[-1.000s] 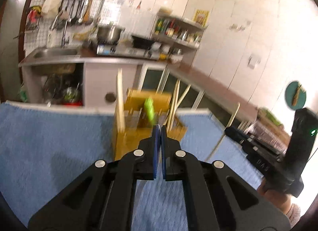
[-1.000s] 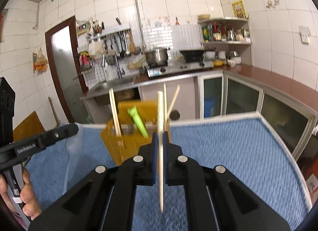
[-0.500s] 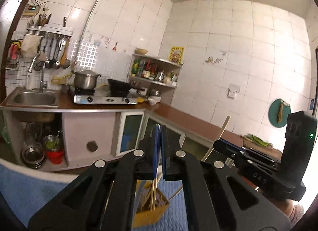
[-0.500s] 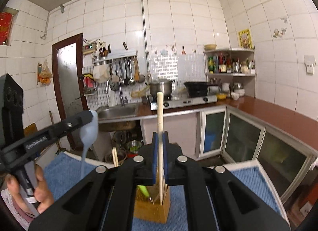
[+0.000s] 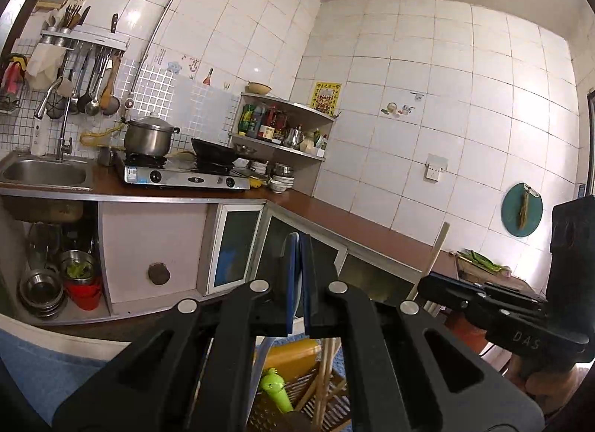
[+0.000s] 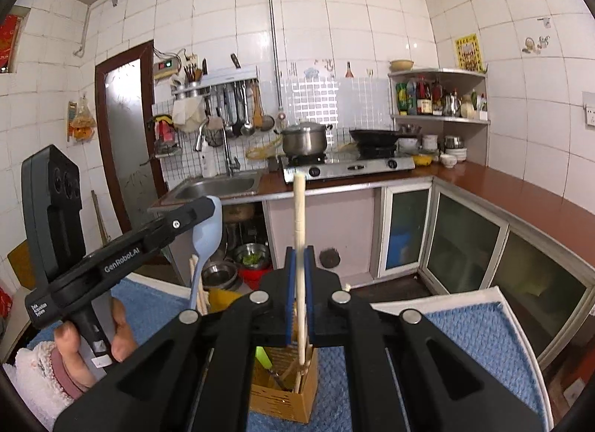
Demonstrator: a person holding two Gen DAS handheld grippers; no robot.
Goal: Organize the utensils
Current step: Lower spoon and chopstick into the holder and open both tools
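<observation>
both grippers sit above the wooden utensil holder (image 6: 284,393), which stands on the blue mat (image 6: 479,335) at the bottom centre of the right wrist frame. the right gripper (image 6: 299,296) is clenched on an upright pale chopstick (image 6: 298,216); its top reaches to mid-frame and its lower end dips into the holder's rear compartment. the left gripper (image 5: 297,283) is grasping a light blue spoon (image 6: 206,231), whose bowl shows at centre left of the right wrist frame, handle hanging down toward the holder. in the left wrist view the blue pads are pressed close, a thin blue edge between them.

the step in hand looks like lowering both utensils into the holder. the chopstick seems nearly home, so i judge the next move for the right side is a straight drop and then letting go. the spoon's tip looks to be by the holder's left rim, next to other chopsticks (image 6: 195,283); it likely needs lining up over a free slot before descending. a green utensil (image 5: 275,389) already stands in the holder, low in the left wrist frame.

writing: the left gripper's body reads "genrobot.ai" at left of the right wrist frame, with a smaller label below too fine to read. the right gripper's body shows "das" at lower right of the left wrist frame. a yellow poster (image 5: 325,95) on the wall tiles carries print i cannot make out.
</observation>
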